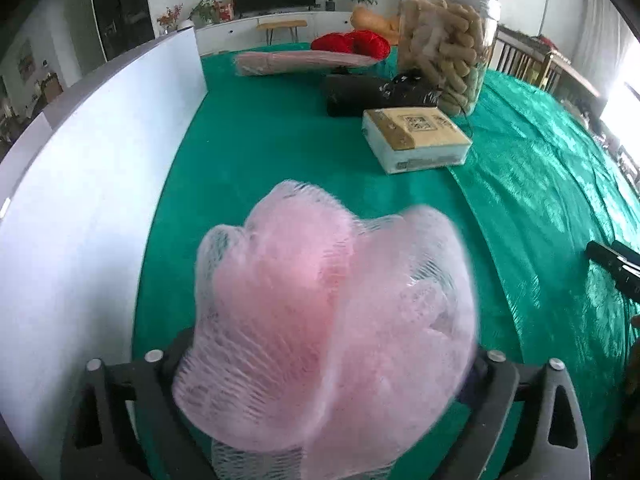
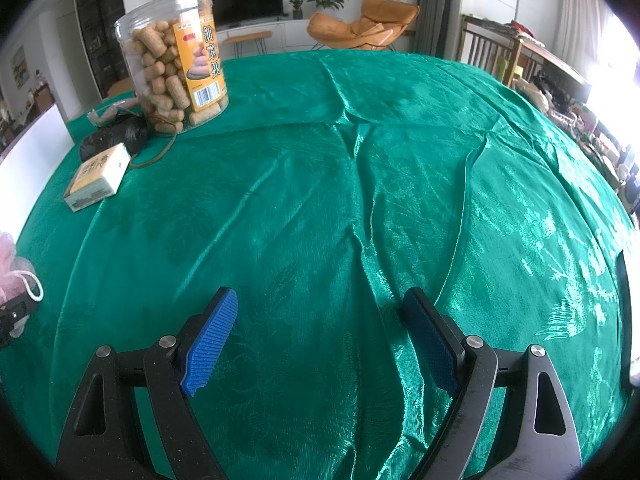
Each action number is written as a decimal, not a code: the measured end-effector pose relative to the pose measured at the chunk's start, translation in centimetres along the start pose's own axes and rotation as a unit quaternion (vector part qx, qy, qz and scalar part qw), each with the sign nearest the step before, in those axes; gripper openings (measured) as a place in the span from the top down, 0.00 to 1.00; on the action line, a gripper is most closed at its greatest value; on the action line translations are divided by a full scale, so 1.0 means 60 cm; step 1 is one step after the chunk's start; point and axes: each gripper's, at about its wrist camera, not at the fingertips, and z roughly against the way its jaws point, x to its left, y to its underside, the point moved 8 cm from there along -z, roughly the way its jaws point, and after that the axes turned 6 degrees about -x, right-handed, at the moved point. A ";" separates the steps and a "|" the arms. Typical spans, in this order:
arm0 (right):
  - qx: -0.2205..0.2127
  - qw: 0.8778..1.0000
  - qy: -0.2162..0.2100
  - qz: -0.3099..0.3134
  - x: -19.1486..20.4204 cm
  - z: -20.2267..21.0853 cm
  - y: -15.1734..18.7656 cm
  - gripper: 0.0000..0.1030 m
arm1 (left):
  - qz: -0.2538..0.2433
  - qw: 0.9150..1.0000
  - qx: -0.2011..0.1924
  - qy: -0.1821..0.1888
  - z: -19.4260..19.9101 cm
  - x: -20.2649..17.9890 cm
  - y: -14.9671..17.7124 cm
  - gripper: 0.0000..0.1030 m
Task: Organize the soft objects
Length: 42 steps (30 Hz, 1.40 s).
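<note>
Pink mesh bath pouf (image 1: 332,320) clamped in left gripper (image 1: 328,364), above green satin tablecloth (image 1: 256,140). Right gripper (image 2: 320,340) gaping, empty, over same cloth, well right of pouf.

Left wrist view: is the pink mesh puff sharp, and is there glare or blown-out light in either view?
Left wrist view: the pink mesh puff is smeared with blur along its right edge, while the tissue pack behind stays crisp. Right wrist view: the window at the right is blown out, and the green tablecloth shows shiny glare patches; fisheye bends the table edge.

Both wrist cams face forward, sharing snack jar (image 1: 448,52).
</note>
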 end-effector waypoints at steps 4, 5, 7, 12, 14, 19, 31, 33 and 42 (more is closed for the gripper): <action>0.000 1.000 0.000 0.000 0.000 0.000 0.000 0.15 | -0.008 1.000 -0.011 -0.003 -0.011 -0.004 -0.007 0.00; 0.000 1.000 0.000 0.000 0.001 0.000 0.000 0.15 | -0.008 1.000 -0.012 -0.004 -0.011 -0.004 -0.009 0.00; 0.000 1.000 0.000 0.000 0.000 0.000 0.000 0.15 | -0.009 1.000 -0.016 -0.004 -0.012 -0.002 -0.012 0.00; 0.000 1.000 0.000 0.000 0.000 0.000 0.000 0.15 | -0.010 1.000 -0.019 -0.001 -0.011 0.000 -0.017 0.00; 0.000 1.000 0.000 0.000 0.000 0.000 0.000 0.15 | -0.010 1.000 -0.019 -0.001 -0.013 -0.001 -0.018 0.00; 0.000 1.000 0.000 0.000 0.000 0.000 0.000 0.15 | -0.010 1.000 -0.019 -0.001 -0.013 -0.001 -0.018 0.00; 0.000 1.000 0.000 -0.001 0.001 0.000 0.000 0.15 | -0.010 1.000 -0.019 -0.001 -0.013 -0.001 -0.018 0.00; 0.000 1.000 0.000 -0.001 0.000 0.000 0.000 0.15 | -0.010 1.000 -0.019 -0.001 -0.013 -0.001 -0.018 0.00; 0.000 1.000 0.003 -0.002 -0.001 0.001 0.000 0.15 | -0.010 1.000 -0.020 -0.001 -0.012 0.000 -0.017 0.00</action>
